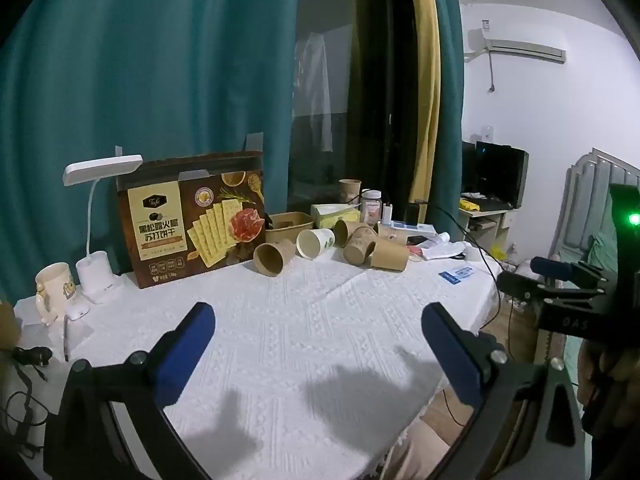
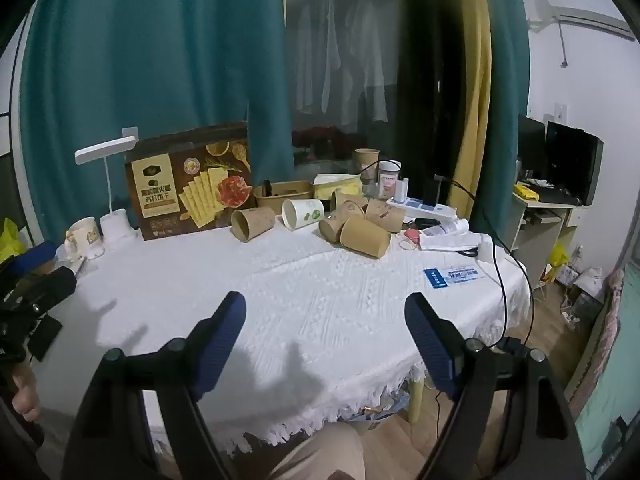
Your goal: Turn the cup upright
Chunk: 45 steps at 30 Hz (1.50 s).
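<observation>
Several paper cups lie on their sides at the far edge of the white tablecloth: a brown cup at the left, a white cup with a green print, and a heap of brown cups to the right. The same cups show in the right wrist view: brown cup, white cup, heap. My left gripper is open and empty over the near cloth, well short of the cups. My right gripper is open and empty, also well short of them.
A cracker box stands at the back left beside a white desk lamp and a mug. Behind the cups are a brown tray, a tissue box, a jar and a power strip. A blue card and cables lie at the right edge.
</observation>
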Each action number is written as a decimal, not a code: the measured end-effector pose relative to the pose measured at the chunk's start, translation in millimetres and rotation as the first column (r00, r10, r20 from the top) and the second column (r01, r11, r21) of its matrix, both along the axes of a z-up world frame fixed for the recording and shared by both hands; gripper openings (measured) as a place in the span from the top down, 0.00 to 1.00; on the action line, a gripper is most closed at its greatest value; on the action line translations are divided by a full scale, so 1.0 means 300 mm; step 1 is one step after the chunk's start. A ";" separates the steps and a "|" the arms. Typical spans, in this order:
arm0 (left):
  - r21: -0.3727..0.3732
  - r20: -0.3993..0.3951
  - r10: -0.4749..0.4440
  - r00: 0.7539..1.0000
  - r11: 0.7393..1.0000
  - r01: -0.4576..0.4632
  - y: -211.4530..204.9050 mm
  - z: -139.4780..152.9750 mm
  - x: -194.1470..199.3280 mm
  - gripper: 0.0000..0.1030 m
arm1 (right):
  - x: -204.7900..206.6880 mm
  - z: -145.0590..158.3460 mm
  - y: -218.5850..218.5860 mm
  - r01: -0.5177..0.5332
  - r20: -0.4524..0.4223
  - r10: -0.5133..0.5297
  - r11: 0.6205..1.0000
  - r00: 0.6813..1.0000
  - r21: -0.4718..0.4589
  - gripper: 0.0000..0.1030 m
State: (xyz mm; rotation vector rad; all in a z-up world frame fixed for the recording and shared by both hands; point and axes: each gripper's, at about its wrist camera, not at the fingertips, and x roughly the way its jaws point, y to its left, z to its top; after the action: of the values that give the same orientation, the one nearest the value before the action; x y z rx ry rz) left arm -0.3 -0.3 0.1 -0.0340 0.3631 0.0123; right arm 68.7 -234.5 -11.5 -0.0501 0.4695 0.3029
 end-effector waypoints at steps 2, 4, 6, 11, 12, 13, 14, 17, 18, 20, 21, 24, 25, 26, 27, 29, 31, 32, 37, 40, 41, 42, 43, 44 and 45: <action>0.000 -0.001 0.001 1.000 1.000 -0.001 0.000 0.000 0.000 0.00 | 0.006 0.006 -0.007 0.001 0.003 -0.001 1.000 1.000 0.011 0.22; -0.002 -0.003 0.003 1.000 1.000 -0.003 -0.002 0.000 -0.002 0.00 | 0.001 0.008 -0.006 0.000 0.012 0.000 1.000 1.000 0.005 0.22; -0.004 -0.005 0.003 1.000 1.000 -0.003 -0.005 0.001 -0.004 0.00 | -0.006 0.010 -0.014 0.003 0.016 -0.004 1.000 1.000 0.017 0.22; -0.008 -0.007 -0.001 1.000 1.000 0.001 0.000 0.000 -0.001 0.00 | -0.005 0.011 -0.013 0.001 0.016 -0.001 1.000 1.000 0.011 0.22; -0.008 -0.007 -0.001 1.000 1.000 0.001 -0.001 -0.001 -0.002 0.00 | -0.006 0.012 -0.012 0.001 0.016 -0.002 1.000 1.000 0.011 0.22; -0.008 -0.008 0.000 1.000 1.000 0.000 -0.002 -0.001 -0.003 0.00 | -0.009 0.015 -0.012 0.001 0.017 -0.001 1.000 1.000 0.010 0.22; -0.011 -0.009 0.000 1.000 1.000 0.000 0.001 0.000 0.001 0.00 | 0.004 0.017 -0.017 0.002 0.010 -0.002 1.000 1.000 0.012 0.22; -0.013 -0.010 0.000 1.000 1.000 -0.001 -0.001 0.000 0.001 0.00 | 0.003 0.016 -0.016 0.003 0.011 -0.003 1.000 1.000 0.010 0.22; -0.013 -0.010 0.000 1.000 1.000 0.000 -0.002 0.001 0.000 0.00 | 0.003 0.015 -0.016 0.002 0.010 -0.002 1.000 1.000 0.010 0.22; -0.014 -0.010 0.000 1.000 1.000 0.000 0.000 0.000 0.001 0.00 | 0.002 0.014 -0.016 0.003 0.010 -0.003 1.000 1.000 0.010 0.22; -0.012 -0.010 -0.001 1.000 1.000 0.001 -0.001 0.001 0.000 0.00 | 0.002 0.013 -0.014 0.003 0.010 -0.003 1.000 1.000 0.009 0.22; -0.012 -0.009 -0.002 1.000 1.000 0.002 0.001 -0.009 0.013 0.00 | 0.006 0.011 -0.017 0.003 0.005 -0.003 1.000 1.000 0.010 0.22; -0.012 -0.008 -0.002 1.000 1.000 0.002 0.000 -0.010 0.014 0.00 | 0.007 0.010 -0.020 0.002 0.004 -0.002 1.000 1.000 0.010 0.22; -0.012 -0.009 0.000 1.000 1.000 0.000 0.000 -0.009 0.013 0.00 | 0.010 0.010 -0.019 0.001 0.004 -0.001 1.000 1.000 0.009 0.22; -0.012 -0.009 0.001 1.000 1.000 -0.001 -0.001 -0.011 0.016 0.00 | 0.010 0.010 -0.018 0.002 0.004 -0.002 1.000 1.000 0.008 0.22; -0.013 -0.009 -0.001 1.000 1.000 0.001 0.001 -0.009 0.013 0.00 | 0.010 0.011 -0.016 0.001 0.003 -0.001 1.000 1.000 0.008 0.22; -0.012 -0.009 -0.003 1.000 1.000 0.002 0.000 -0.011 0.015 0.00 | 0.013 0.006 -0.021 0.002 0.001 -0.002 1.000 1.000 0.008 0.22; -0.013 -0.009 -0.003 1.000 1.000 0.003 -0.006 -0.013 0.013 0.00 | 0.014 0.004 -0.023 0.002 0.001 -0.002 1.000 1.000 0.008 0.22; -0.004 -0.006 -0.012 1.000 1.000 0.012 -0.030 -0.017 0.020 0.00 | 0.017 0.001 -0.027 0.002 0.002 -0.002 1.000 1.000 0.008 0.22; -0.013 -0.002 -0.014 1.000 1.000 0.014 -0.030 -0.007 0.034 0.00 | 0.021 -0.003 -0.035 0.002 0.002 -0.002 1.000 1.000 0.009 0.22; -0.015 0.000 -0.013 1.000 1.000 0.013 -0.027 -0.005 0.033 0.00 | 0.022 0.000 -0.032 0.002 0.001 -0.002 1.000 1.000 0.009 0.22; -0.016 0.001 -0.013 1.000 1.000 0.013 -0.025 -0.005 0.032 0.00 | 0.022 0.002 -0.031 0.002 0.000 -0.002 1.000 1.000 0.008 0.22; -0.016 0.003 -0.012 1.000 1.000 0.012 -0.028 -0.004 0.031 0.00 | 0.021 0.002 -0.032 0.001 0.000 -0.001 1.000 1.000 0.009 0.22; -0.017 0.002 -0.012 1.000 1.000 0.012 -0.025 -0.004 0.033 0.00 | 0.021 0.002 -0.031 0.002 0.001 -0.002 1.000 1.000 0.009 0.22; -0.017 0.003 -0.011 1.000 1.000 0.011 -0.022 -0.004 0.031 0.00 | 0.021 0.003 -0.029 0.003 0.002 -0.003 1.000 1.000 0.008 0.22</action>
State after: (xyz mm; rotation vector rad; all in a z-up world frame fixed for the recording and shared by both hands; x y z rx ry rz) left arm 9.0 -6.8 -1.0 -0.0485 0.3607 -0.0017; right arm 75.1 -243.3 -10.5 -0.0419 0.4667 0.3018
